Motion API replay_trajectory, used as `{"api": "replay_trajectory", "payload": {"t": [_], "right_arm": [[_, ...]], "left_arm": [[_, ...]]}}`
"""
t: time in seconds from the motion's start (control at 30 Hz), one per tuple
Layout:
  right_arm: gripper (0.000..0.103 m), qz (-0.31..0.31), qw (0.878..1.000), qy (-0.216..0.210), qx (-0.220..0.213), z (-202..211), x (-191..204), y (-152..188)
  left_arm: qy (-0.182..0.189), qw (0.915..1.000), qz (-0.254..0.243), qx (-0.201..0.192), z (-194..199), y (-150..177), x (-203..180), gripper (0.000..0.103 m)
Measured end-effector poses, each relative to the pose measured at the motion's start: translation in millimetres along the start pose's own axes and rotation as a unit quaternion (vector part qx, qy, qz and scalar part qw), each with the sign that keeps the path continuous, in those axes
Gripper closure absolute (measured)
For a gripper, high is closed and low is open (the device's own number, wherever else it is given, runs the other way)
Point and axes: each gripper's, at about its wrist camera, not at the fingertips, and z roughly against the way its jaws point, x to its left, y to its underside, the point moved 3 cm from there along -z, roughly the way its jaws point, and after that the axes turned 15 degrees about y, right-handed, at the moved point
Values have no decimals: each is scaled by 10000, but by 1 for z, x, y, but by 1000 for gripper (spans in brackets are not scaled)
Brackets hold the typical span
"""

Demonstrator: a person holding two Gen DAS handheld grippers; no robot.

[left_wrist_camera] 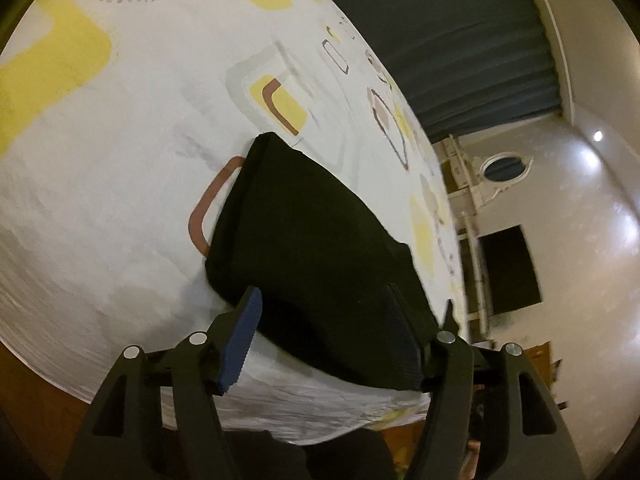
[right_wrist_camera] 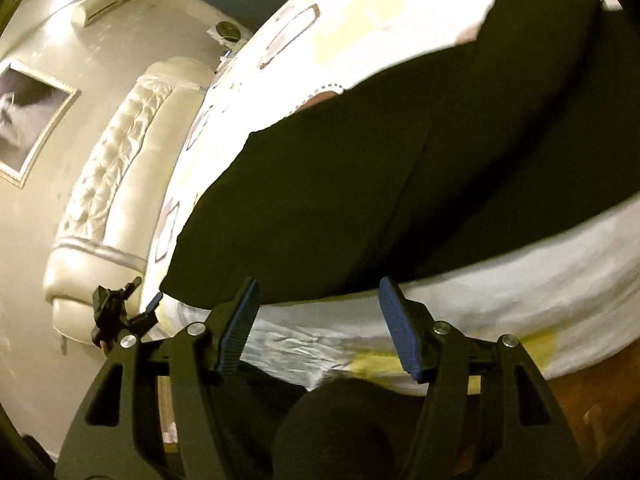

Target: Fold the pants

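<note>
Black pants (left_wrist_camera: 308,232) lie flat on a bed with a white sheet (left_wrist_camera: 120,168) printed with yellow and brown shapes. In the left wrist view my left gripper (left_wrist_camera: 324,300) is open, its fingers straddling the near edge of the pants, holding nothing. In the right wrist view the pants (right_wrist_camera: 400,184) spread wide across the sheet (right_wrist_camera: 520,264) near the bed's front edge. My right gripper (right_wrist_camera: 318,292) is open and empty, just at the pants' near edge. The other gripper (right_wrist_camera: 120,312) shows small at the left.
A padded cream headboard (right_wrist_camera: 116,184) and a framed picture (right_wrist_camera: 32,116) are on the left in the right wrist view. Dark curtains (left_wrist_camera: 460,40), a white dresser with an oval mirror (left_wrist_camera: 500,172) and a dark screen (left_wrist_camera: 508,272) stand beyond the bed.
</note>
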Motion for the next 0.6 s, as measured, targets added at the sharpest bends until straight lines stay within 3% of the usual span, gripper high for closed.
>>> {"api": "replay_trajectory", "payload": {"t": [0.4, 0.47, 0.57, 0.6], "right_arm": [[41, -442, 9990, -65, -76, -2, -12, -1], [41, -601, 9981, -83, -143, 2, -17, -6], [41, -933, 9954, -147, -144, 0, -25, -14], [41, -979, 9951, -65, -143, -3, -26, -17]], "left_arm": [[-625, 9969, -377, 281, -46, 8, -1, 43], [-927, 9932, -649, 282, -50, 5, -5, 72], [-1351, 9865, -890, 260, -52, 3, -4, 88], [-1390, 9864, -849, 239, -52, 2, -1, 88]]}}
